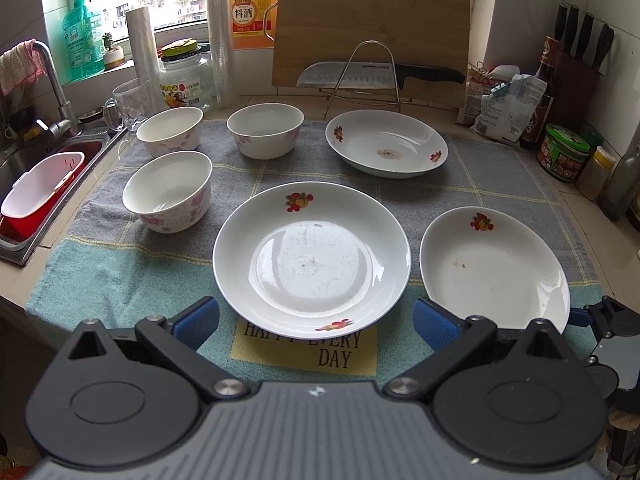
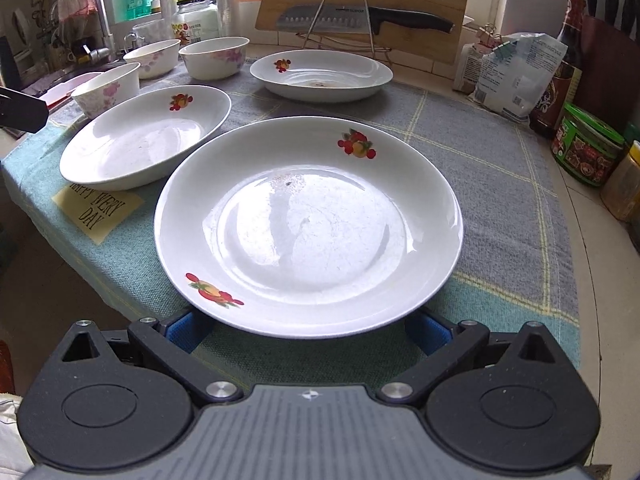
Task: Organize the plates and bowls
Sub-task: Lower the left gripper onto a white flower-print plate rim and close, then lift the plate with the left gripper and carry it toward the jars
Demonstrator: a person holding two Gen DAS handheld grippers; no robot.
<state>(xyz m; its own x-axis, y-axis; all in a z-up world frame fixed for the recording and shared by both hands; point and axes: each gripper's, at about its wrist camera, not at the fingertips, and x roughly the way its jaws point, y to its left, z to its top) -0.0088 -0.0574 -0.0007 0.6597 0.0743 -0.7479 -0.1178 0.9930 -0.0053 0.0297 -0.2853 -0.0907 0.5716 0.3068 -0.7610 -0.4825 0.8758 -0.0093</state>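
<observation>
Three white plates with fruit prints and three white bowls with pink flowers sit on a grey-green cloth (image 1: 132, 280). In the left wrist view the middle plate (image 1: 312, 264) lies just ahead of my open left gripper (image 1: 316, 322), whose blue fingers straddle its near rim without touching. The right plate (image 1: 496, 268) and the far plate (image 1: 386, 144) lie beyond. The bowls (image 1: 168, 192) (image 1: 170, 132) (image 1: 266, 130) stand at left and back. My right gripper (image 2: 308, 330) is open, its fingers (image 2: 188, 330) partly hidden under the near rim of the right plate (image 2: 308, 224). Nothing is held.
A sink (image 1: 24, 160) with a red-and-white basin (image 1: 36, 200) lies to the left. A cutting board (image 1: 372, 28) and a knife (image 1: 380, 74) on a wire rack stand behind. Jars (image 1: 564, 152), bags, bottles and a knife block (image 1: 580, 60) crowd the right. A glass mug (image 1: 128, 104) stands by the bowls.
</observation>
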